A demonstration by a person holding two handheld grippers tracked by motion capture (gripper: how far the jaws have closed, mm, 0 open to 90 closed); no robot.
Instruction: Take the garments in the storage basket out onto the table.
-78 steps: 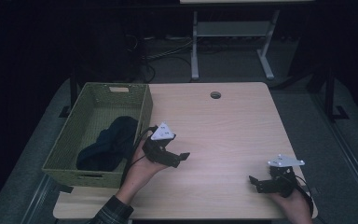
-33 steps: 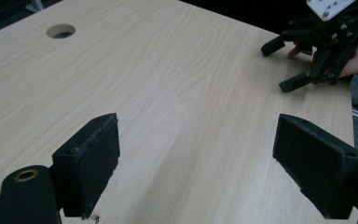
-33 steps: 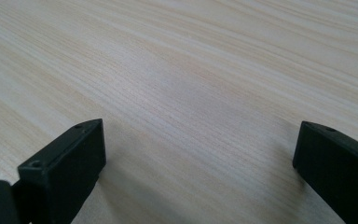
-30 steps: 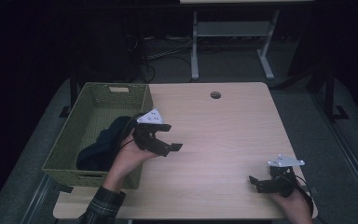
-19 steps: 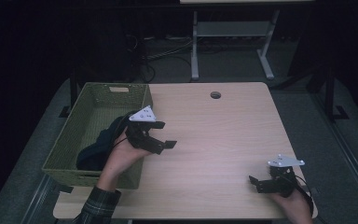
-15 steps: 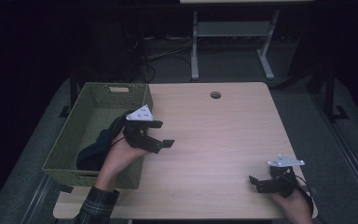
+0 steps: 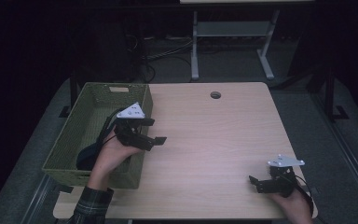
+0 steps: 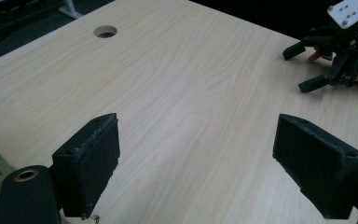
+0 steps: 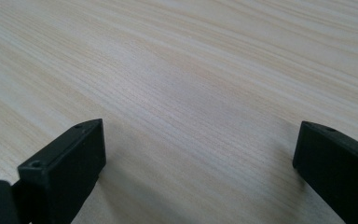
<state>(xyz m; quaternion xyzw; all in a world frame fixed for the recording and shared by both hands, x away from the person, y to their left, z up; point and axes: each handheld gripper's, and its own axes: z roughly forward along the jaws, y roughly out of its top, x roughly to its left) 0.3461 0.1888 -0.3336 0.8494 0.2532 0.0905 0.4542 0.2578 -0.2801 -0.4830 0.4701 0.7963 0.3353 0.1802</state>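
Holding dark cloth [image 7: 89,154], green basket [image 7: 81,122]; left gripper [image 7: 154,131] and right gripper [image 7: 253,183] released.

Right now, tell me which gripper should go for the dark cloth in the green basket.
Left. The left gripper hangs open at the basket rim, beside the dark cloth. The right gripper rests open at the table's far corner.

No readable text, label or number shows anywhere

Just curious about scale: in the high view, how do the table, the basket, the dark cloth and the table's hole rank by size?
1. table
2. basket
3. dark cloth, partly hidden by the hand
4. hole
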